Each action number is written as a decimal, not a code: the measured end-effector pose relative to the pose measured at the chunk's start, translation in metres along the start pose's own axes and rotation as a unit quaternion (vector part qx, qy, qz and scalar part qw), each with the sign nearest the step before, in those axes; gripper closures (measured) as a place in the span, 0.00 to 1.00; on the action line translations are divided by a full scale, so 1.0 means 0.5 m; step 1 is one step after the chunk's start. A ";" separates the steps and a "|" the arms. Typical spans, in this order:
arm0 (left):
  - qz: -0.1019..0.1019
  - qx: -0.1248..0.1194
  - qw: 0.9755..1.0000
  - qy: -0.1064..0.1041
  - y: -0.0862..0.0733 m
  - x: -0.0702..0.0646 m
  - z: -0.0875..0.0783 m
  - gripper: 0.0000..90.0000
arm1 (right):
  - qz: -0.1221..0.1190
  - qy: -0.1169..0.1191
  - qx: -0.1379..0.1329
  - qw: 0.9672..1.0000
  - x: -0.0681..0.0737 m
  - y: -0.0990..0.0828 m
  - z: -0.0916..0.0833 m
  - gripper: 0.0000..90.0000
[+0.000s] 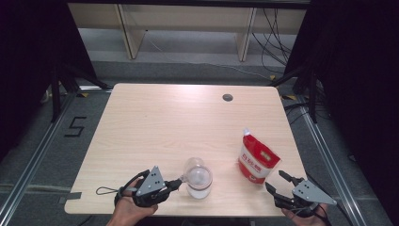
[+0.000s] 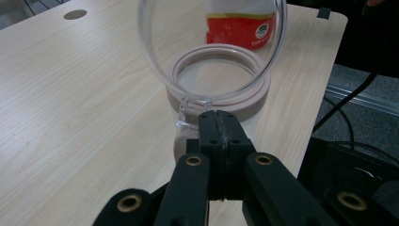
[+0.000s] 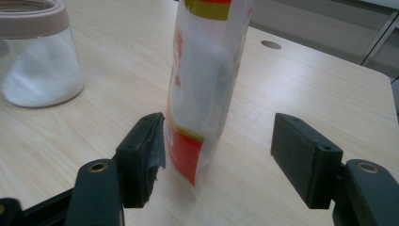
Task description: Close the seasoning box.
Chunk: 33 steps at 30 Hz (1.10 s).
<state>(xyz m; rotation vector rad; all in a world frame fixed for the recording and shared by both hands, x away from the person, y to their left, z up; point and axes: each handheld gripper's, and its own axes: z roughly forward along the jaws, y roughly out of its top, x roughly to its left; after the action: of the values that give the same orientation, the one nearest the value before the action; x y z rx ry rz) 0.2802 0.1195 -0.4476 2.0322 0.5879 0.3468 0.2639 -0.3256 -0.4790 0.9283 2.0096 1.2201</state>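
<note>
**Two hand-held grippers at a jar and a pouch on a wooden surface**

The left gripper sits at the near edge of the surface, its jaws clenched together on a small clear tab at the rim of the hinged lid. In the left gripper view the two black jaws meet with no gap, the tab pinched at their tips, and the transparent lid stands raised and swung back over the mouth of the jar. The jar is clear glass with a pale pinkish collar and holds a white granular filling, seen in the right gripper view. It stands upright, touching the left gripper's tips.

The right gripper rests at the near right corner, released, with its jaws spread wide. The red-and-white pouch stands upright between the jar and the right edge, its spout uppermost. In the right gripper view the pouch rises between the two open jaws, close to the left-hand jaw and well apart from the other; whether that jaw touches it cannot be told.

A round grommet hole lies in the far part of the surface.
</note>
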 end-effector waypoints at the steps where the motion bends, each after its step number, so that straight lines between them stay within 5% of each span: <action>1: 0.001 0.001 1.000 -0.003 0.000 0.001 0.000 0.99 | 0.000 0.002 0.003 1.000 0.000 0.000 0.000 0.40; 10: -0.011 0.003 1.000 -0.006 -0.008 0.004 -0.008 0.88 | 0.004 0.001 0.002 1.000 0.003 0.000 0.001 0.40; 12: 0.002 0.003 1.000 -0.005 -0.010 0.009 -0.010 0.85 | 0.004 0.004 0.001 1.000 0.001 0.000 0.002 0.40; 13: -0.015 0.004 1.000 -0.004 -0.014 0.007 -0.012 0.83 | 0.006 0.005 0.002 1.000 0.002 0.000 0.001 0.40; 19: -0.028 0.007 1.000 -0.003 -0.026 0.012 -0.022 0.73 | -0.005 -0.002 -0.002 1.000 0.000 0.001 0.004 0.40; 21: -0.027 0.010 1.000 0.001 -0.030 0.013 -0.027 0.68 | 0.011 -0.001 0.006 1.000 0.005 0.000 0.002 0.40; 25: -0.044 0.009 0.999 0.005 -0.041 0.013 -0.035 0.52 | 0.004 -0.002 0.000 1.000 0.003 0.000 0.003 0.40; 29: -0.045 0.010 0.999 0.008 -0.050 0.015 -0.046 0.45 | -0.019 -0.002 -0.007 1.000 -0.001 0.002 0.007 0.40; 30: -0.048 0.010 0.999 0.009 -0.053 0.016 -0.046 0.43 | -0.001 0.002 0.000 1.000 0.004 0.001 0.006 0.40; 33: -0.048 0.017 0.999 0.016 -0.063 0.020 -0.048 0.38 | -0.015 -0.003 -0.006 1.000 0.000 0.002 0.006 0.40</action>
<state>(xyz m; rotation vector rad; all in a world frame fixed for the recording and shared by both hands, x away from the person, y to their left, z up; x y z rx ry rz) 0.2690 0.1557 -0.4625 2.0255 0.7134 0.3142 0.2665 -0.3236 -0.4794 0.8915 2.0027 1.2100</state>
